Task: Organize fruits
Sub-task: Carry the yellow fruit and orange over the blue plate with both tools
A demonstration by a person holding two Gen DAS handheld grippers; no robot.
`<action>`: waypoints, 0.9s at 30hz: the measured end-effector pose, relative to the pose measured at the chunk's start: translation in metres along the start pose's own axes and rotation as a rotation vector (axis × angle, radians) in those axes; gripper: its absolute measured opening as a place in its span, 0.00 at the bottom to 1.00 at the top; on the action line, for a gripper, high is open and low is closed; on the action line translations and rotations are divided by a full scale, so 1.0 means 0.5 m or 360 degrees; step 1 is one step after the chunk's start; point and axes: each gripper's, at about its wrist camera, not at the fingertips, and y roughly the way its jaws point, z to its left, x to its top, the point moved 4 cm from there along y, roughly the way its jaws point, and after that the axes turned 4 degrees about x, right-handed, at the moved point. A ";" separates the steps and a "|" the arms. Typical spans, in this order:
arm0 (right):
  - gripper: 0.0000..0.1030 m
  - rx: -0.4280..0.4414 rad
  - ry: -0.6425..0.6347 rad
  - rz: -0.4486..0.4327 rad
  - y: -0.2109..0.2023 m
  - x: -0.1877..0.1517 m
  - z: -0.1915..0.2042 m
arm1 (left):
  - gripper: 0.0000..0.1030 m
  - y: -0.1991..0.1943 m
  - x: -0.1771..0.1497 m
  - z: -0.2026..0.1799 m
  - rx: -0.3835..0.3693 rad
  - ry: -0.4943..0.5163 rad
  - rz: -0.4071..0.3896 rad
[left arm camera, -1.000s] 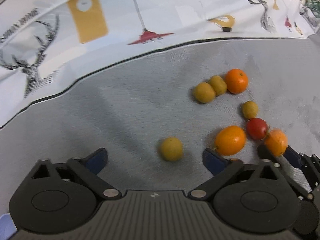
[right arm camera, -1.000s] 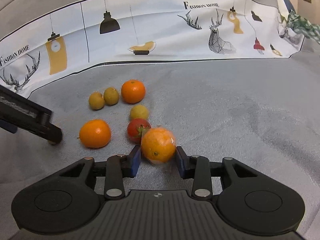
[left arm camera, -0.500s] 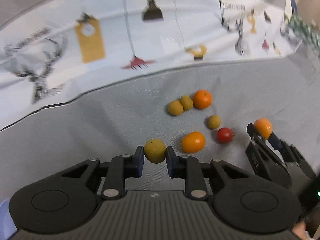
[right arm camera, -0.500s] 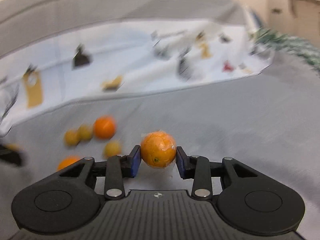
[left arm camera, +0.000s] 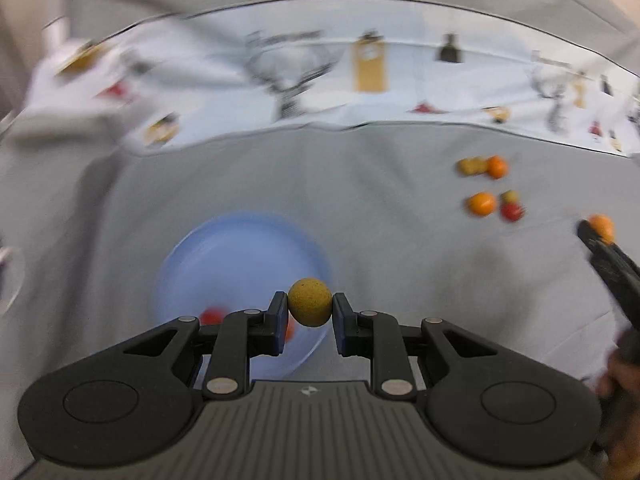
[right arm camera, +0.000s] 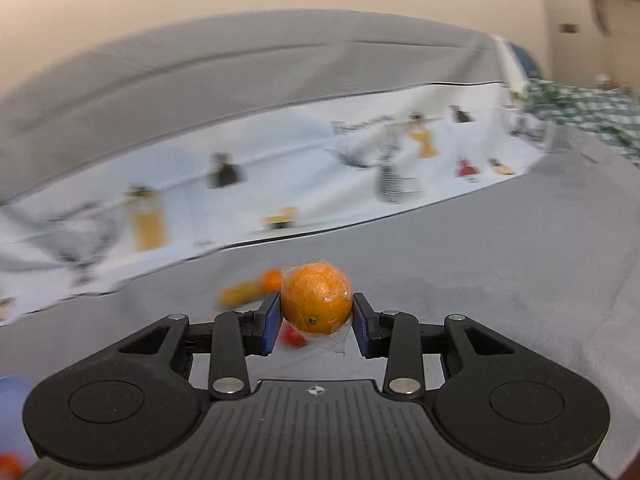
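My left gripper is shut on a yellow-green fruit and holds it above the near right rim of a light blue plate. Red fruit lies in the plate, partly hidden by my fingers. My right gripper is shut on a plastic-wrapped orange and holds it above the grey cloth. It also shows at the right edge of the left wrist view. Several loose fruits lie on the cloth at the far right.
A white printed cloth with lamps and deer runs along the back. A green checked cloth lies at the far right. The blue plate's edge shows at the lower left of the right wrist view. Both views are blurred.
My left gripper closed on the yellow-green fruit, lifted it and swung left over the blue plate. My right gripper lifted the wrapped orange up off the cloth.
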 end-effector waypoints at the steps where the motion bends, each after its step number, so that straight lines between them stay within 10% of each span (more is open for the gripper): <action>1: 0.38 0.0071 -0.0002 0.0027 -0.033 0.000 0.018 | 0.25 -0.013 -0.018 0.023 0.0010 -0.0033 0.0016; 12: 0.38 0.0734 -0.0091 0.0378 -0.310 -0.049 0.230 | 0.25 -0.179 -0.167 0.168 0.0096 -0.0189 -0.0087; 27: 0.38 0.0933 -0.0427 0.0383 -0.466 -0.077 0.367 | 0.25 -0.238 -0.272 0.246 0.0026 -0.0341 -0.0127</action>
